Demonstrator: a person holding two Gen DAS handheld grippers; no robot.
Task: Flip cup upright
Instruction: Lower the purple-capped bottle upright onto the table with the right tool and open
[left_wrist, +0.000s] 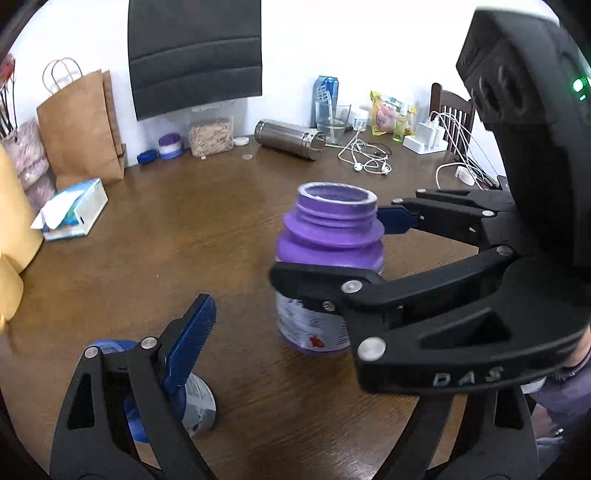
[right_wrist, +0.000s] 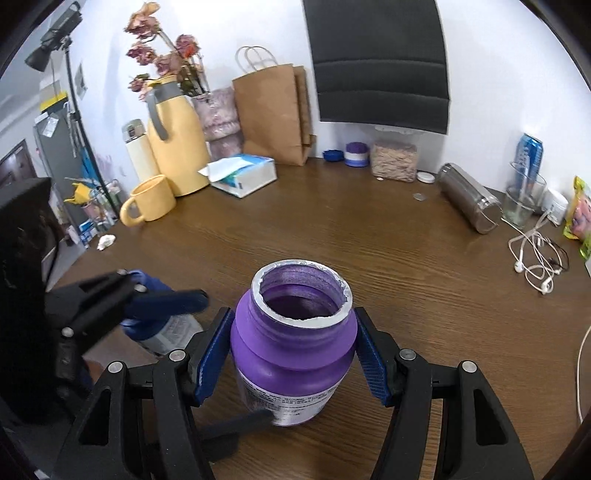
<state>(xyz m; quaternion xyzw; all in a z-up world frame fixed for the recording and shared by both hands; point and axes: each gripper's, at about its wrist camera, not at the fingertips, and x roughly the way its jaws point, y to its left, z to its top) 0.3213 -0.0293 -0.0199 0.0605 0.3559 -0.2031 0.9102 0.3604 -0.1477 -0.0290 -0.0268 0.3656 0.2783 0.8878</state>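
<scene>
Right wrist view: the right gripper (right_wrist: 293, 363) has its blue pads (right_wrist: 212, 356) beside the shoulders of the purple bottle (right_wrist: 291, 354); whether they press it I cannot tell. The bottle stands upright, mouth up, on the wooden table (right_wrist: 388, 251). Just to its left, the left gripper (right_wrist: 162, 301) stands spread around a blue bottle (right_wrist: 166, 328).

"DAS" on right gripper (left_wrist: 328, 254) (embossed).
</scene>
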